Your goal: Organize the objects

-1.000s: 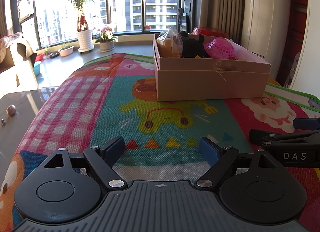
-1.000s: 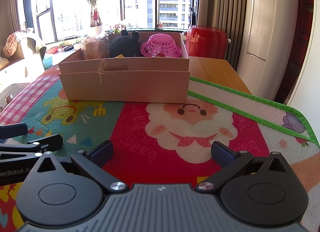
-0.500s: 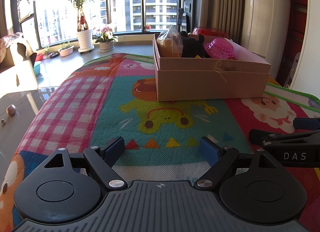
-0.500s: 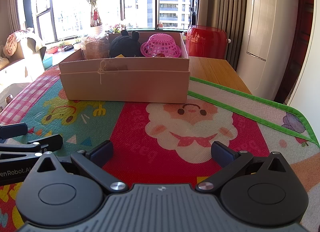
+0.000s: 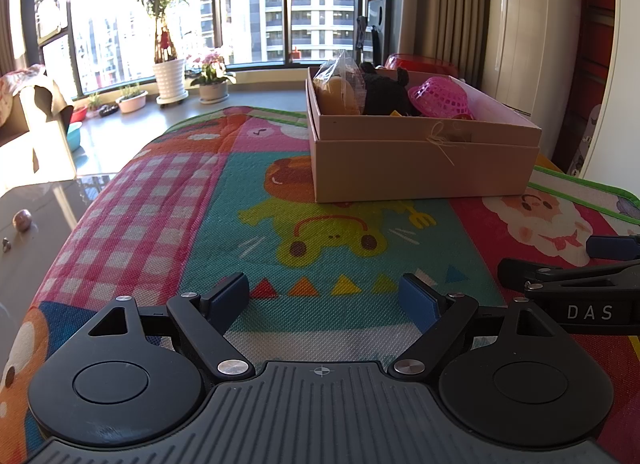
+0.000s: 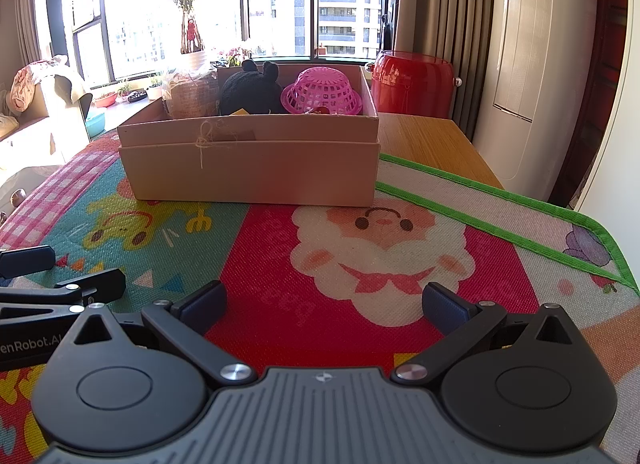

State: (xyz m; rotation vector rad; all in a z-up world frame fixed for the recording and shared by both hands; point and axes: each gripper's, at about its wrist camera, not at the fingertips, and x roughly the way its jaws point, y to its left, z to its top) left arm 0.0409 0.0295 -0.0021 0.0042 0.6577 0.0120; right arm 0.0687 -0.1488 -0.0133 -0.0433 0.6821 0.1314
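Observation:
A tan cardboard box (image 5: 424,160) stands on the colourful play mat (image 5: 224,208); it also shows in the right wrist view (image 6: 252,168). Inside it are a wrapped snack bag (image 5: 336,88), a black plush toy (image 5: 384,94) and a pink plastic basket (image 5: 440,98). The right wrist view shows the same bag (image 6: 190,94), plush toy (image 6: 250,90) and basket (image 6: 322,92). My left gripper (image 5: 324,296) is open and empty, low over the mat, well short of the box. My right gripper (image 6: 324,302) is open and empty beside it.
A red drum-shaped stool (image 6: 412,82) stands behind the box by the curtains. Bare wooden tabletop (image 6: 428,136) shows at the back right. Potted plants (image 5: 170,76) line the window sill. The mat's left edge drops to a glossy surface (image 5: 24,248).

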